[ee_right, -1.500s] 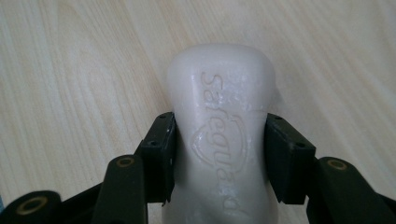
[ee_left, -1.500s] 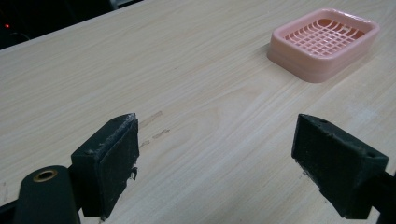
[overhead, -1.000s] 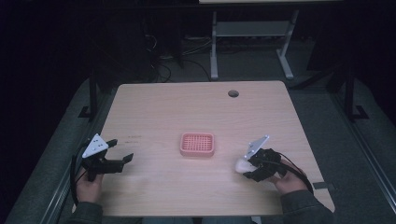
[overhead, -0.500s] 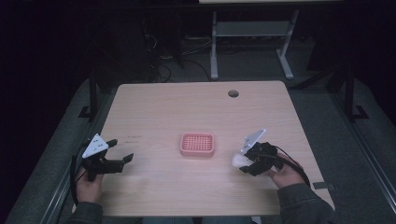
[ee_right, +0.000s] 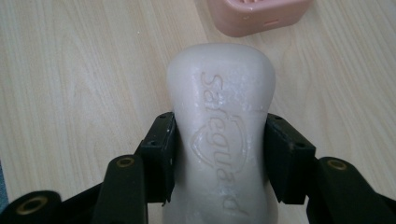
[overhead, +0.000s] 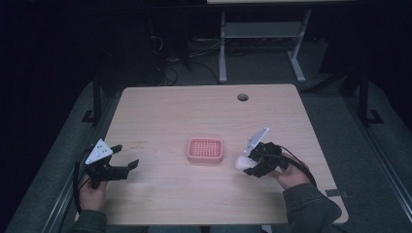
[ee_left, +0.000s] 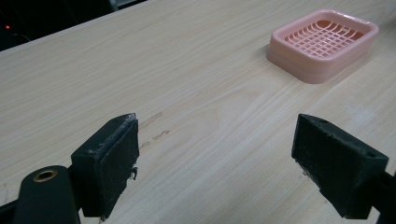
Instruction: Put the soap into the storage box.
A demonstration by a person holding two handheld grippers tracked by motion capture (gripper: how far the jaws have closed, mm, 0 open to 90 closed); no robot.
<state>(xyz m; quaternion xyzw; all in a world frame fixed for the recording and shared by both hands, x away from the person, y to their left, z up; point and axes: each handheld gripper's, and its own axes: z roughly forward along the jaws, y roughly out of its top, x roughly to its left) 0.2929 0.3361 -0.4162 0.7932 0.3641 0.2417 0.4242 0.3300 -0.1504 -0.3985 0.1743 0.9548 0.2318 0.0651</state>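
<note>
Right gripper has its jaws clamped on a bar of soap, one black jaw pressed to each long side of the bar. Compared with a second ago, this gripper has slid closer to the pink soap dish; it was farther out toward the dish's right, and now the pale end of the soap hangs just beside the dish's right rim, still short of it. That shift suggests the carry toward the dish is well under way, with the placing itself not yet done: the dish's grid floor lies bare.

Left gripper has not moved in that time; it rests well to the dish's left, its jaws standing wide apart over bare wood, holding nothing.

Seen from the right gripper view, the soap is a creamy off-white bar with rounded corners and a slightly waxy sheen. A raised brand word runs along its upper face, above a curved emblem. Its far end points toward the near edge of the dish, and it sits straight between the jaws, not tilted to either side
</note>
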